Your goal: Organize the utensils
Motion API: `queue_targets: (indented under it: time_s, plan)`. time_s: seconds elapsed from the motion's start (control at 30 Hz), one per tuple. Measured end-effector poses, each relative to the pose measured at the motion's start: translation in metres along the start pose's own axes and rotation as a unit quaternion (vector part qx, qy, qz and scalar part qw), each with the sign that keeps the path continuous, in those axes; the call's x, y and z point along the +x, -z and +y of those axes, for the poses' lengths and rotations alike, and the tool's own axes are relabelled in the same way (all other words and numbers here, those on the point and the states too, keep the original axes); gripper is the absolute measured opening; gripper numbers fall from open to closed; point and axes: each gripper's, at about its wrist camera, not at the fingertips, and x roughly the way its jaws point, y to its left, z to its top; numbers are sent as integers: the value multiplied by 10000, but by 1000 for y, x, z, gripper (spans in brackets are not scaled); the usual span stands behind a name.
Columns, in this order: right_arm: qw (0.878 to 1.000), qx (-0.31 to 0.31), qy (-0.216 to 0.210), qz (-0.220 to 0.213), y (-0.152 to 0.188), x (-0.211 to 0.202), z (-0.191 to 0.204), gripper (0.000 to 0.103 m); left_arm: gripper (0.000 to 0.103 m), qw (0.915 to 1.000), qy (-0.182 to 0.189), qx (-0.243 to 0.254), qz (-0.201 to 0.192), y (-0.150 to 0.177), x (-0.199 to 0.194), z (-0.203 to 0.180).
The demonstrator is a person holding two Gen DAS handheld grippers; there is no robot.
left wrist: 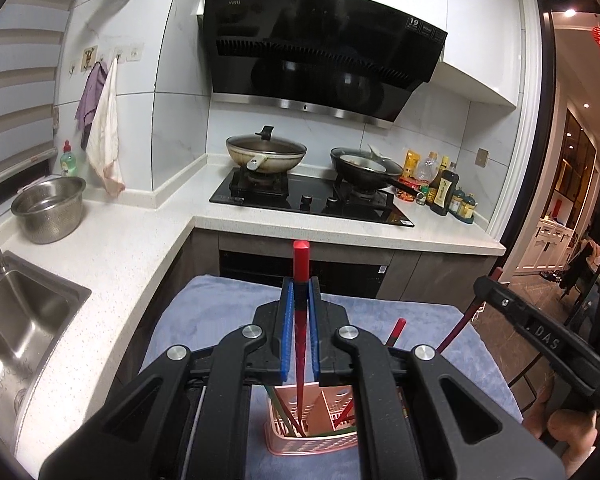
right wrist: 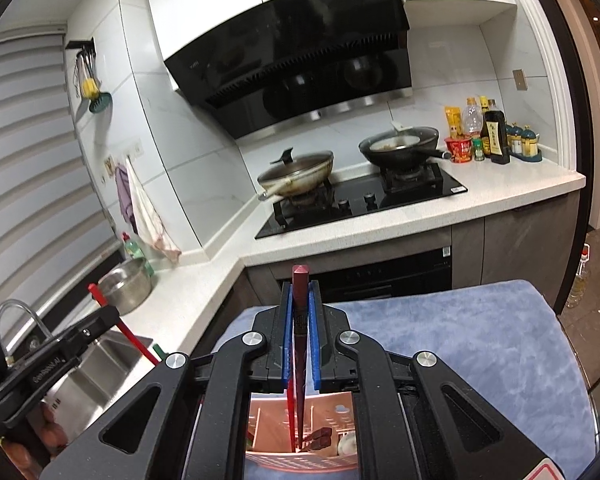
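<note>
**Seating two chopsticks in the pink holder**

Each pair of tongs is clamped on one chopstick. The left tongs (left wrist: 300, 292) pinch a bright red chopstick (left wrist: 301, 264) between the blue pads, its blunt end sticking up past the fingertips and its thin end reaching down into the pink utensil holder (left wrist: 312, 436). The right tongs (right wrist: 300, 296) are closed just as tightly on a darker, maroon chopstick (right wrist: 300, 280), whose tip also dips into the pink utensil holder (right wrist: 300, 460).

The holder stands on the blue towel (left wrist: 228, 312) that covers the desk, near the desk's near edge and directly under both tools. It already carries other sticks, red and green ones, leaning in its compartments, plus what looks like a pale rounded piece on the right in the right wrist view.

To do this step well, I would judge:

- Keep each stick nearly in line with its compartment, so the tip slides past the divider rather than snagging on it.
- Lower until the tip is well inside before loosening, otherwise the stick may tip out over the rim.
- Release one side at a time; the two tools sit close together and could knock each other.
- Which compartment each tip is in cannot be told for certain, so check that like goes with like.
</note>
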Motion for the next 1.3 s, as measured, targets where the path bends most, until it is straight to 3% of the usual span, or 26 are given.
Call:
queue_targets:
  time_s: [0.23,0.3,0.37,0.83,1.3]
  plan:
    - [9998,-121,82,114,5,10,3,8,7,10000,-27,-72,59,2,3,2]
    - [9997,-185,150,82,5,9,5,19,16,9999,-92,-122,27,3,2,4]
    - [9995,-239,183,57,6,6,6,26,45,9996,-190,-187,12,3,1,5]
    - [9991,-328,215,176,21,-16,11,31,46,9991,-407,-103,103,17,-16,4]
    - [9934,-840,566,538,80,-59,24,37,46,9952,-755,126,605,73,-41,-8]
